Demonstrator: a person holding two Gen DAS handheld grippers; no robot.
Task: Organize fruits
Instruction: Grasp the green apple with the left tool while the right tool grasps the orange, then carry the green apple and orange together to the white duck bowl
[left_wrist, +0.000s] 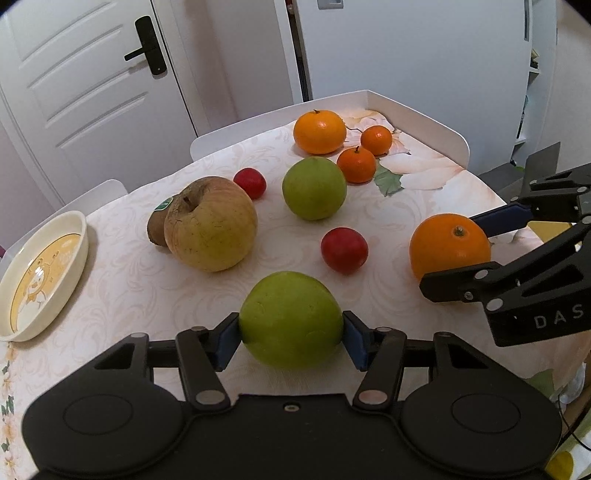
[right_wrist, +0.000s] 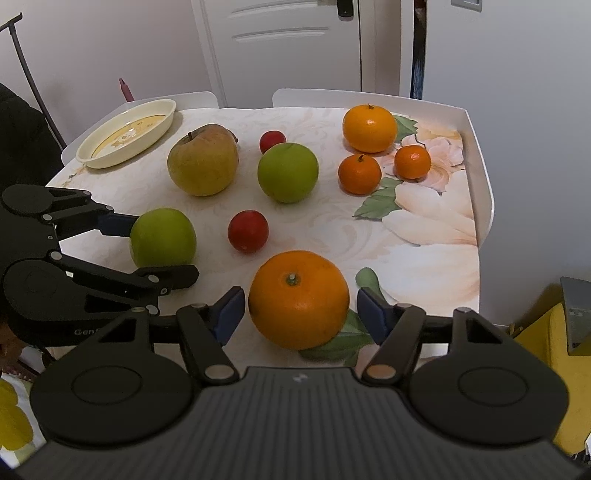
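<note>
1. White panelled door (left_wrist: 85, 85) behind the table, with a black lever handle (left_wrist: 147, 46).
2. Pale, slightly pink wall (left_wrist: 229, 55) between the door and a second white panel (left_wrist: 413, 66) to the right.
3. Table covered with a cream cloth (right_wrist: 424, 229) printed with large flowers and green leaves.
4. White chair backs (left_wrist: 328, 110) standing close against the far edge of the table.
5. Open shelves (left_wrist: 532, 92) at the far right, contents too small to tell.
6. Soft, even indoor light, weak shadows on the cloth.
</note>
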